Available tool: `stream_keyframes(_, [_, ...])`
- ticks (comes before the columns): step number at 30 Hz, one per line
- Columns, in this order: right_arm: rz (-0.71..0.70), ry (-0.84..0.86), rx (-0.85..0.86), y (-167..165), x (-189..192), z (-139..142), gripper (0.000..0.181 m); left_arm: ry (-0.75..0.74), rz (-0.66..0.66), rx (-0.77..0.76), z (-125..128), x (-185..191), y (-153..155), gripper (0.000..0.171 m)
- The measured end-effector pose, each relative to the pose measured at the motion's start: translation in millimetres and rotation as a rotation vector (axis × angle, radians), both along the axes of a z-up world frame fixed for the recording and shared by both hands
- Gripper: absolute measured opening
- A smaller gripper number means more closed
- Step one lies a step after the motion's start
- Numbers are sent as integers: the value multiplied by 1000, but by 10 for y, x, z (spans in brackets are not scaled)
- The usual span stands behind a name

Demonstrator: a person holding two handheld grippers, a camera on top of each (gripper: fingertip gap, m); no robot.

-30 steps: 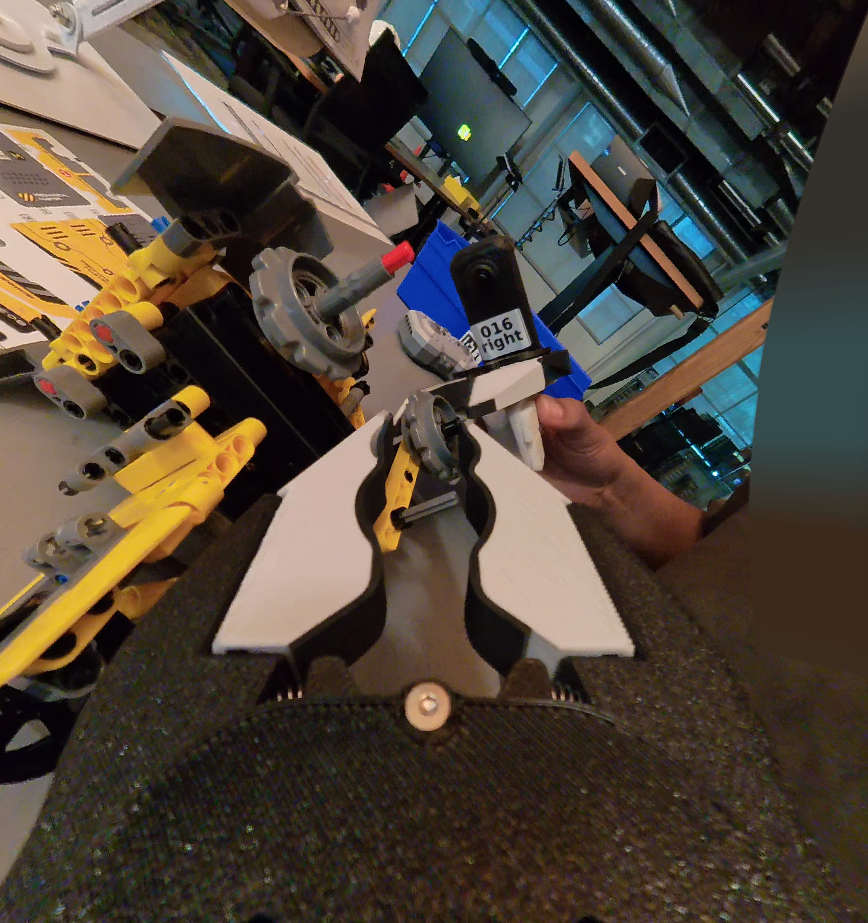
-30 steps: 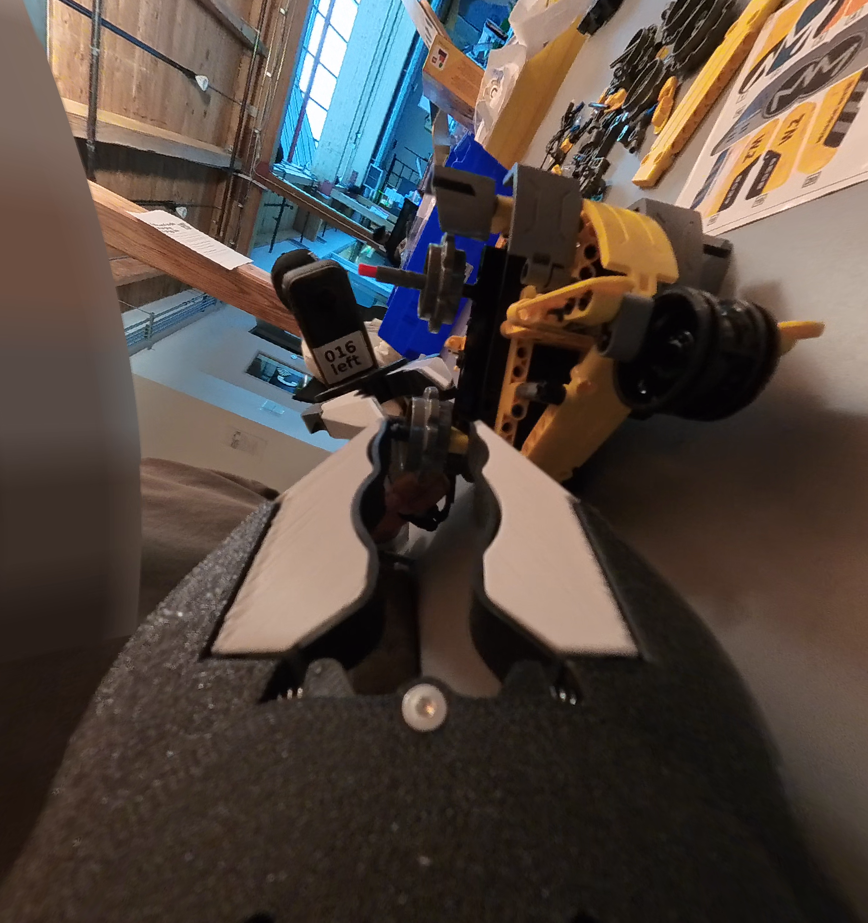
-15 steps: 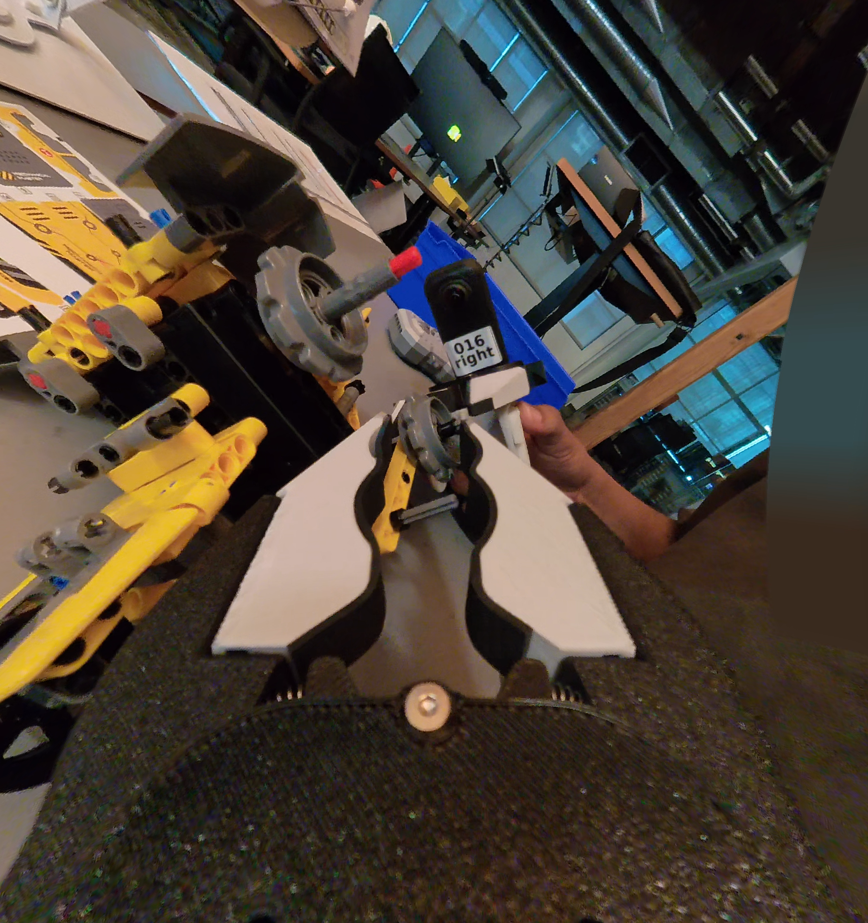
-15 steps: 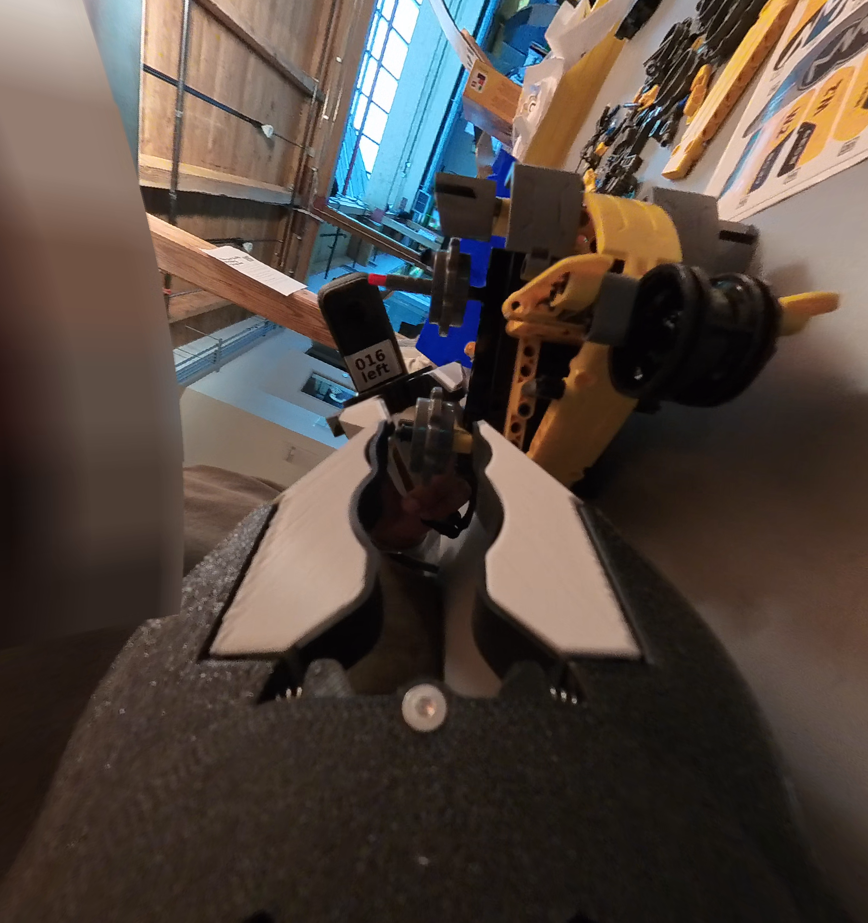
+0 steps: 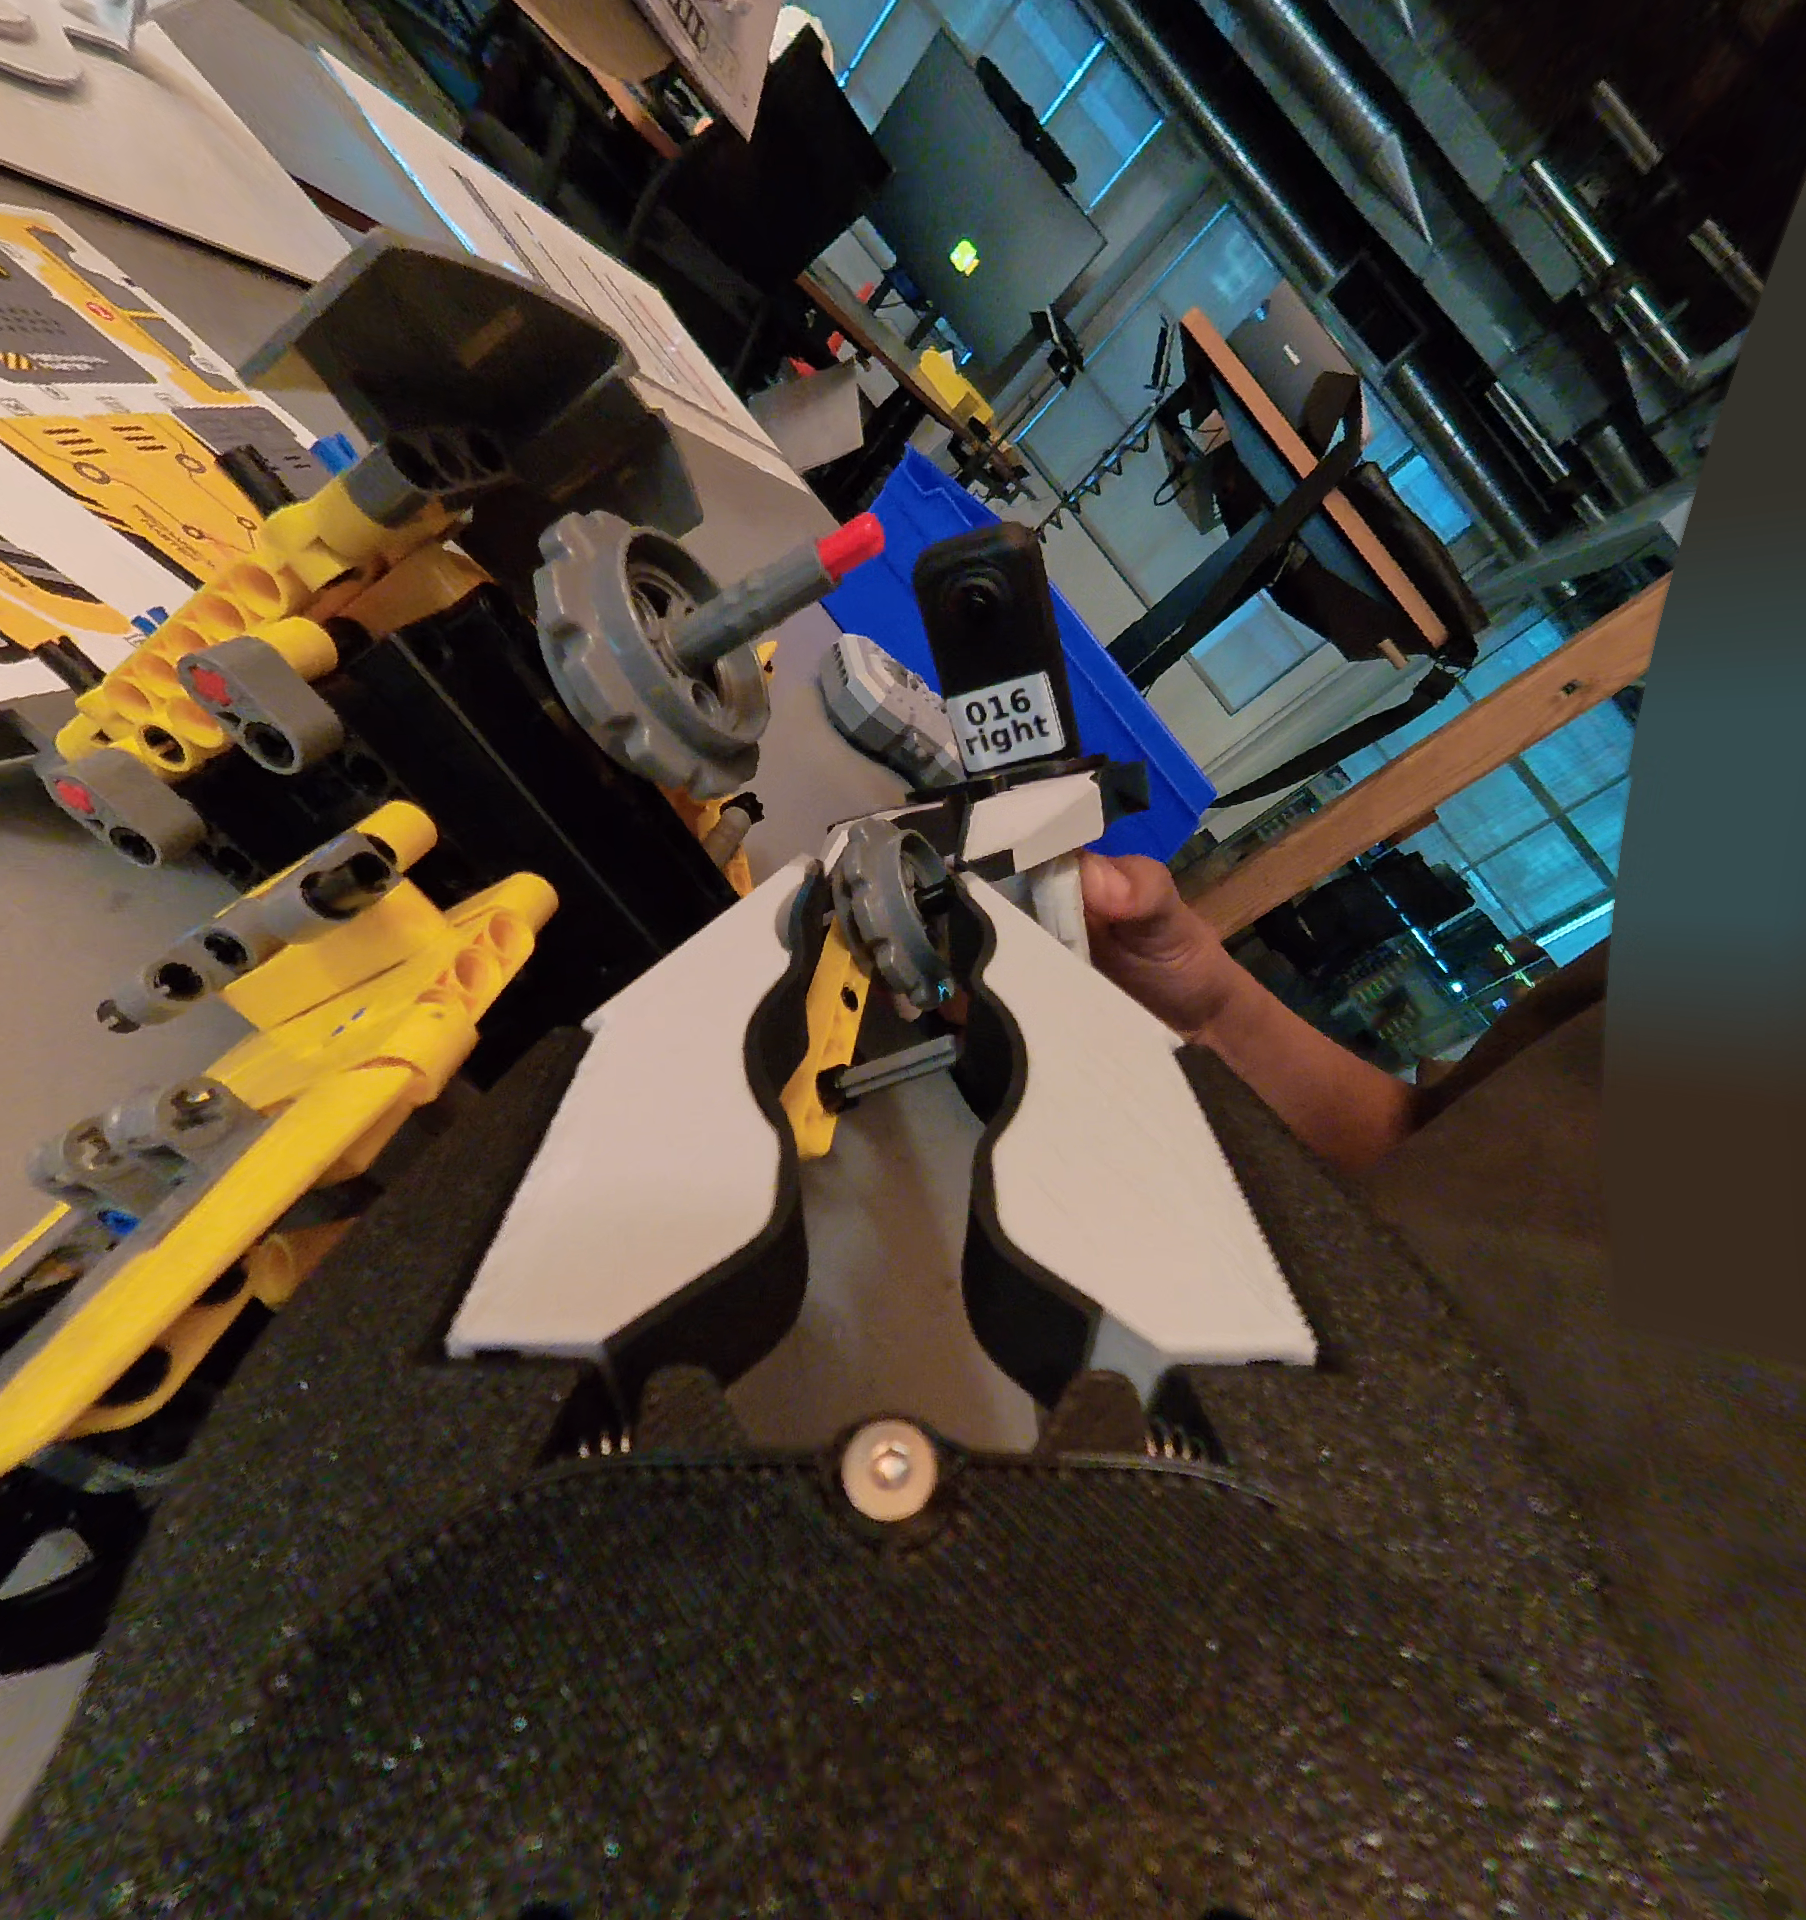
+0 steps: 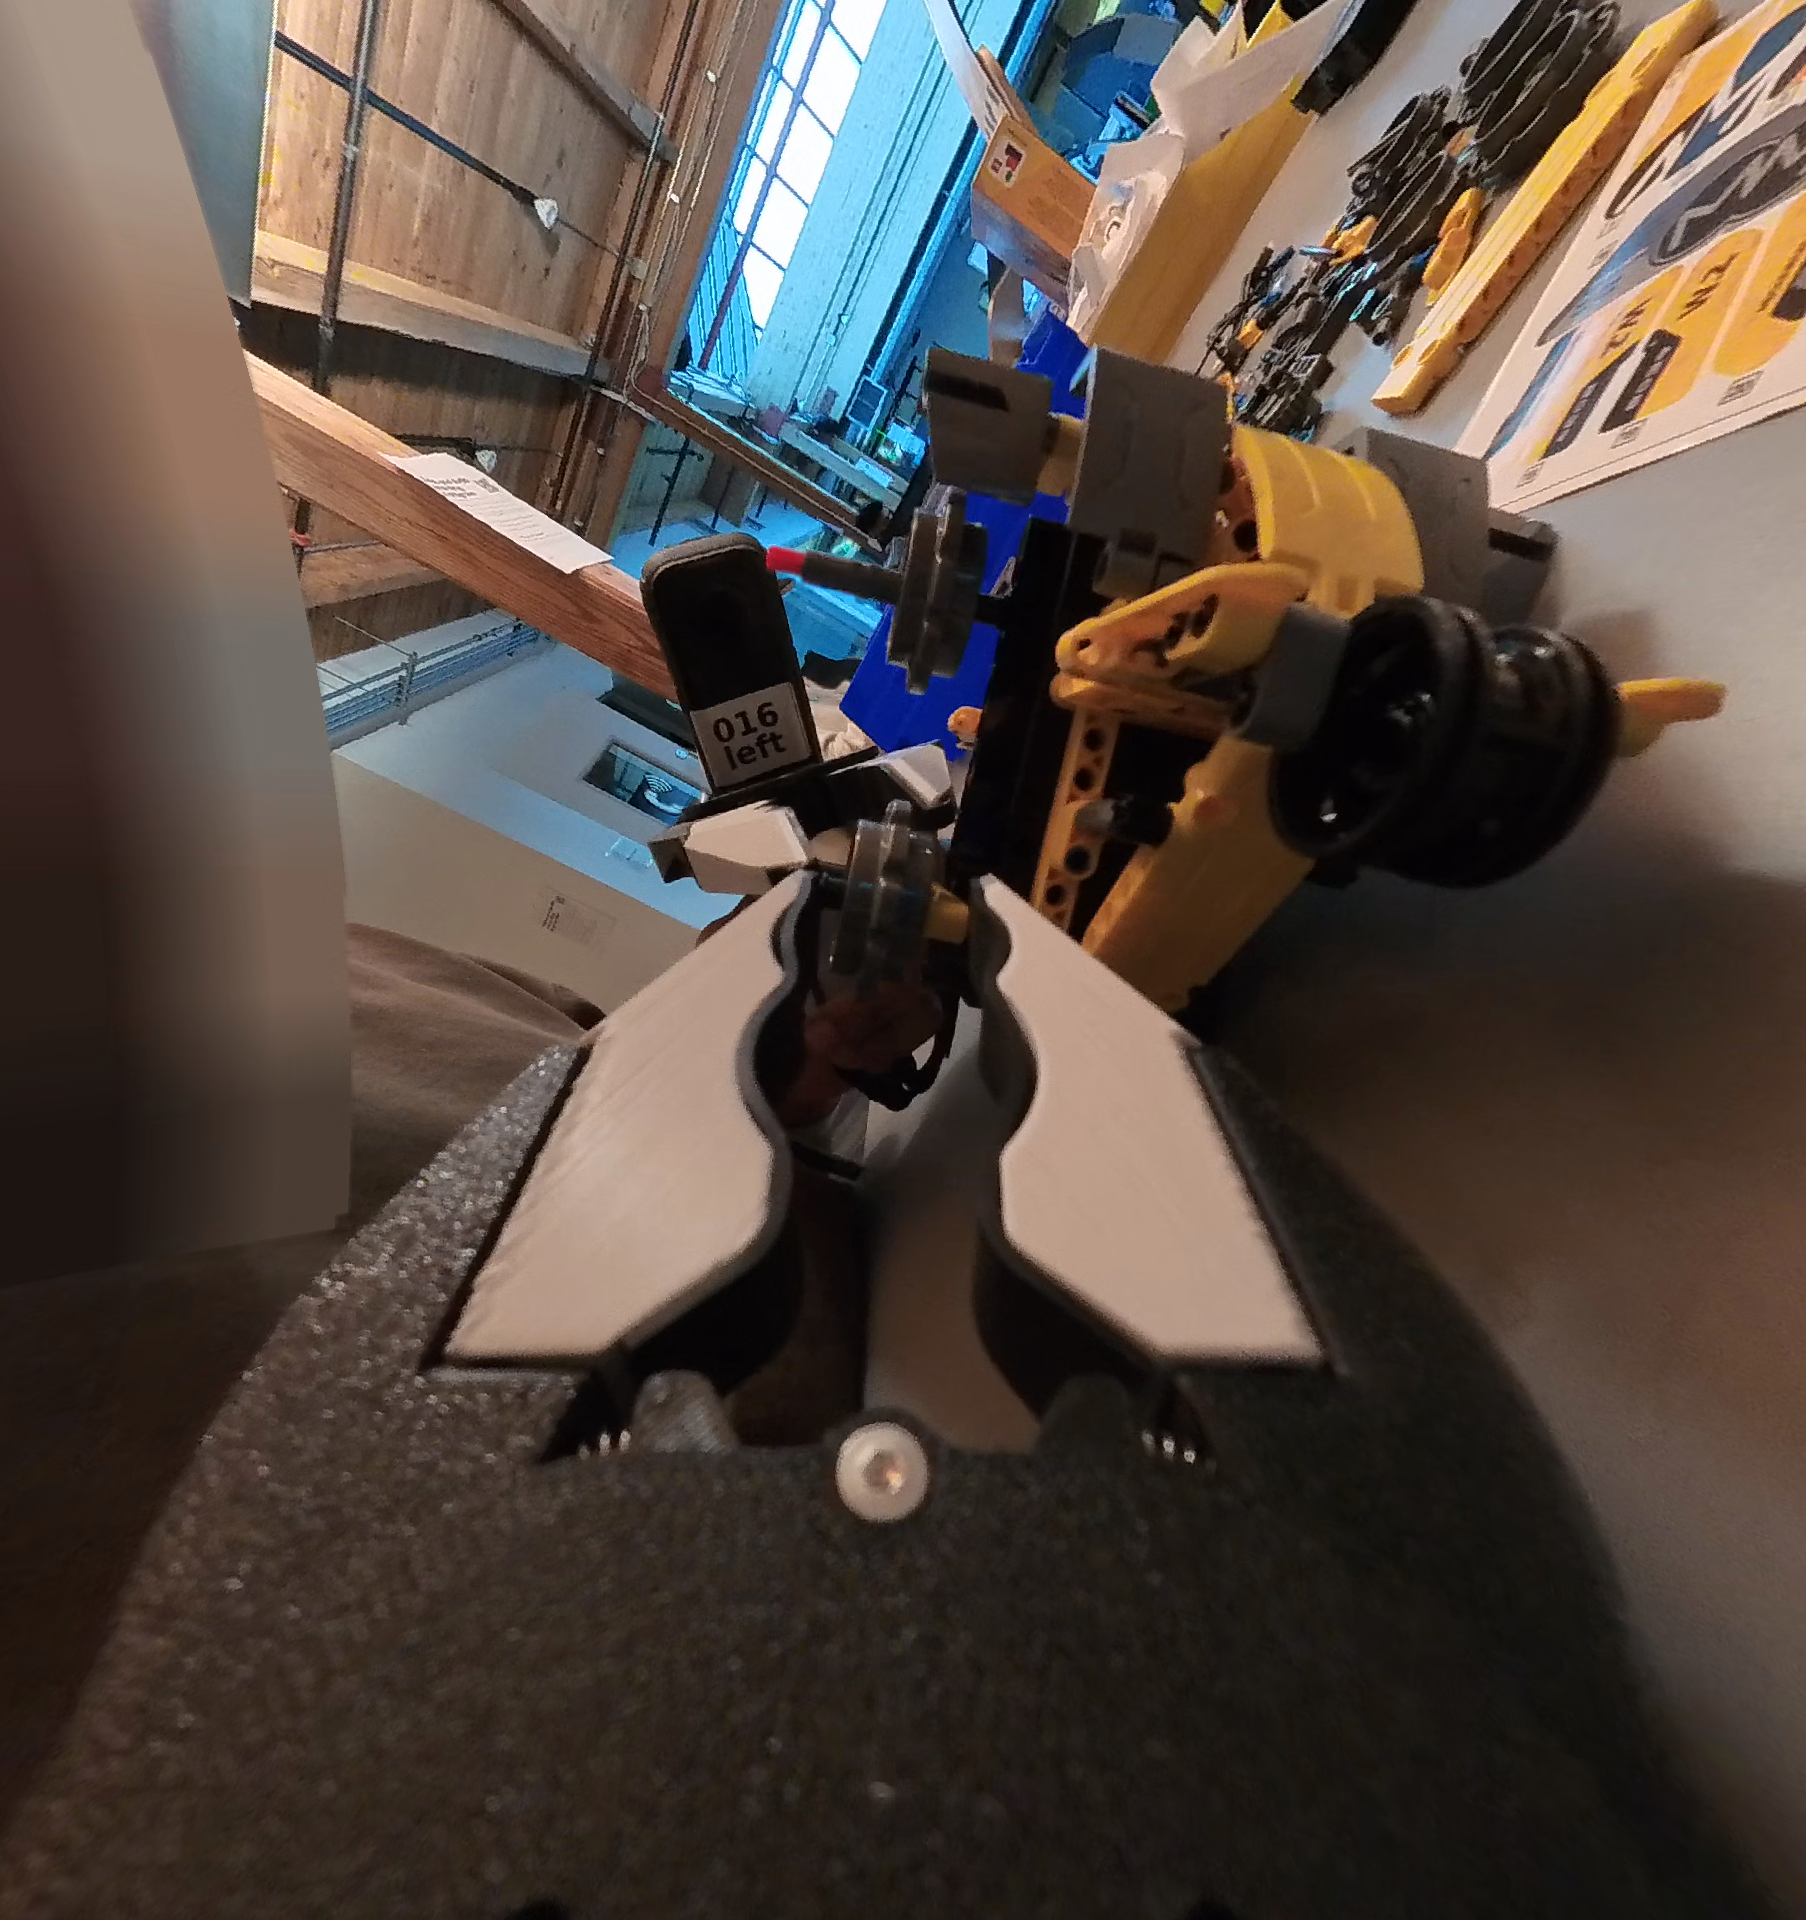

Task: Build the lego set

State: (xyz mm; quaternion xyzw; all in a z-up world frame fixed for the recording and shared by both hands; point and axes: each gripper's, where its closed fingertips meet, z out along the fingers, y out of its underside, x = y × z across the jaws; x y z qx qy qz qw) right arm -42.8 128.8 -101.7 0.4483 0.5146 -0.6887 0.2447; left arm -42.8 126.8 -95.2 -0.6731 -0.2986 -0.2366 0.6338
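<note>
Gripping a small assembly between both tools: a grey toothed plastic gear (image 5: 886,914) on a short yellow holed beam (image 5: 826,1023) with a black axle pin (image 5: 894,1070) sticking out lower down. Left gripper (image 5: 878,894) has its fingers closed in on the beam-and-gear piece at the tips. Right gripper (image 6: 894,904) comes in from the opposite side, fingers narrowed around the same gear (image 6: 873,909); actual contact is hard to confirm. Assembly is held in the air, just beside the yellow and black brick-built vehicle model (image 5: 359,790) lying on its side on the grey tabletop (image 6: 1657,1039). Model has a bigger grey gear (image 5: 650,665) on a grey axle with a red tip (image 5: 849,543), and black wheels (image 6: 1439,727). Printed yellow and white sheets (image 5: 57,436) lie flat behind it, loose black and yellow parts (image 6: 1418,208) further along, blue plastic bin (image 5: 1075,686) at the table edge. Room: timber beams (image 6: 431,499), tall windows (image 6: 785,197), ceiling ducts (image 5: 1398,208), a desk with a dark monitor (image 5: 1304,384).
</note>
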Motion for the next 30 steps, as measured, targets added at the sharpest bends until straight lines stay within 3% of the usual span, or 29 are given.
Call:
stream_keyframes(27, [-9, 31, 57, 13, -7, 8, 20, 0, 0, -31, -14, 8, 13, 19])
stream_keyframes(30, [-48, 12, 120, 64, -45, -99, 46, 10, 24, -41, -24, -8, -16, 17])
